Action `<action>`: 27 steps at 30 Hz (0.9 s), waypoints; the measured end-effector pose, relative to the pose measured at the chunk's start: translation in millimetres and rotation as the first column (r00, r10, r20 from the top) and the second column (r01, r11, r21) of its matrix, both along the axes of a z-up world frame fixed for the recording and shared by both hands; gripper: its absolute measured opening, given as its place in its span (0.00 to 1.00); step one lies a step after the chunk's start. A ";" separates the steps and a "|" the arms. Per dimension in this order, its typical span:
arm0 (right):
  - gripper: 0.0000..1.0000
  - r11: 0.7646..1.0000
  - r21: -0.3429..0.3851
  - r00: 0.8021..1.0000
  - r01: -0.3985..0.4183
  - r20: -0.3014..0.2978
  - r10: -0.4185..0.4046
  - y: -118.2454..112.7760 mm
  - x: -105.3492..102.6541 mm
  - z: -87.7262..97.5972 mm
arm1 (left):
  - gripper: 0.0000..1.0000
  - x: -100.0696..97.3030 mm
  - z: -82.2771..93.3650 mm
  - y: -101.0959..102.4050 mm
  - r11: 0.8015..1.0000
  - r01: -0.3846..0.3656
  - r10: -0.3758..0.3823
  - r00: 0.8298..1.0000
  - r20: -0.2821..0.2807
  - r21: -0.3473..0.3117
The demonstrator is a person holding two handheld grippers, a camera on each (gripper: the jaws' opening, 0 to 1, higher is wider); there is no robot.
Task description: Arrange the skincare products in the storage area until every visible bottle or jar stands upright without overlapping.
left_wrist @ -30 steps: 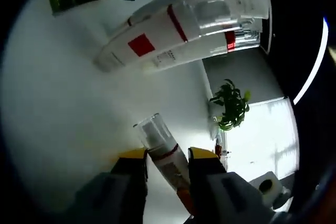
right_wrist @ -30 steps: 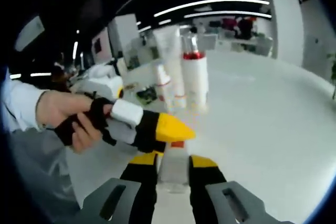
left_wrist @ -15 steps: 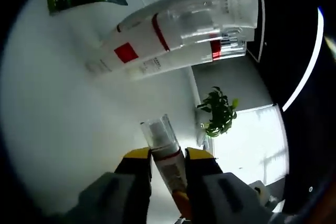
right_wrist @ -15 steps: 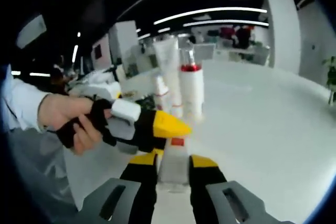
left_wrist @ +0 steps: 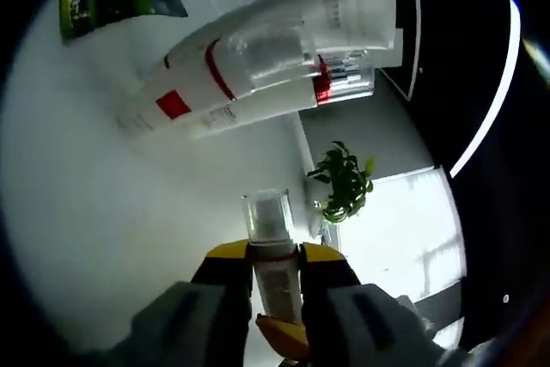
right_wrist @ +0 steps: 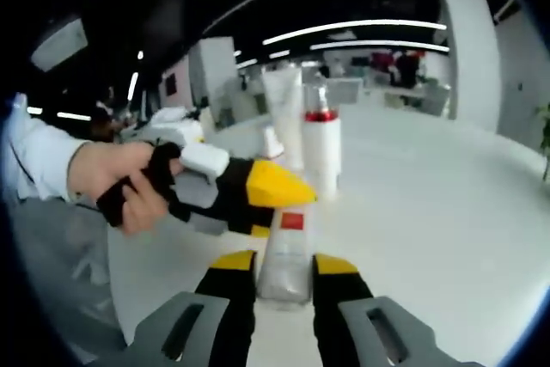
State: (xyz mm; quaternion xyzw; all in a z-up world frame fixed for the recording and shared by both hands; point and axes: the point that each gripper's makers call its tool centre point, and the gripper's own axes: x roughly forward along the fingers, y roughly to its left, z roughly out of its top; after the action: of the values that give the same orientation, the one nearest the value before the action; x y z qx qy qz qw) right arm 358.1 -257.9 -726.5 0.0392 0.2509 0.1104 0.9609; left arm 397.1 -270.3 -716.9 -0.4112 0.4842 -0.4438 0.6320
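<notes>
Left gripper view: left gripper (left_wrist: 273, 253) and right gripper (right_wrist: 273, 262) both clamp one small bottle (left_wrist: 272, 255) above the white table (right_wrist: 412, 204); tube (right_wrist: 284, 116) and pump bottle (right_wrist: 320, 148) stand behind.

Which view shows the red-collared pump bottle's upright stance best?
The right gripper view: the red-collared pump bottle stands upright on the white table beside the white tube. The left gripper view shows it rolled sideways, partly overlapped.
</notes>
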 end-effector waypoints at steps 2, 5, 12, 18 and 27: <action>0.19 1.000 -0.001 1.000 -0.016 0.001 0.016 2.5 -0.2 -0.1 | 0.15 0.5 2.7 0.9 1.000 0.006 -0.006 1.000 0.019 -0.004; 0.20 0.999 0.016 0.999 -0.040 -0.005 0.041 7.9 -1.1 -0.6 | 0.15 0.5 3.5 2.5 1.000 0.027 -0.027 0.998 0.054 0.001; 0.22 0.988 0.128 0.994 -0.091 -0.043 0.097 15.9 -5.9 -4.5 | 0.15 -4.3 14.0 4.9 0.995 0.102 -0.097 0.978 0.183 -0.014; 0.22 0.971 0.150 0.978 -0.189 -0.064 0.200 27.2 -12.1 -4.9 | 0.15 -2.5 23.6 7.5 0.985 0.172 -0.157 0.943 0.292 -0.028; 0.20 0.932 0.226 0.952 -0.283 -0.047 0.301 38.6 -18.9 0.2 | 0.15 -5.3 34.0 16.5 0.969 0.247 -0.225 0.877 0.424 0.002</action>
State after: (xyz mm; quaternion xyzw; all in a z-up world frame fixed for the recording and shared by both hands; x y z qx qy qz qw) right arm 339.2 -219.3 -726.3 0.1103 0.2790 0.2771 0.9128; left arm 391.7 -253.7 -682.9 -0.2599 0.3712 -0.6080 0.6519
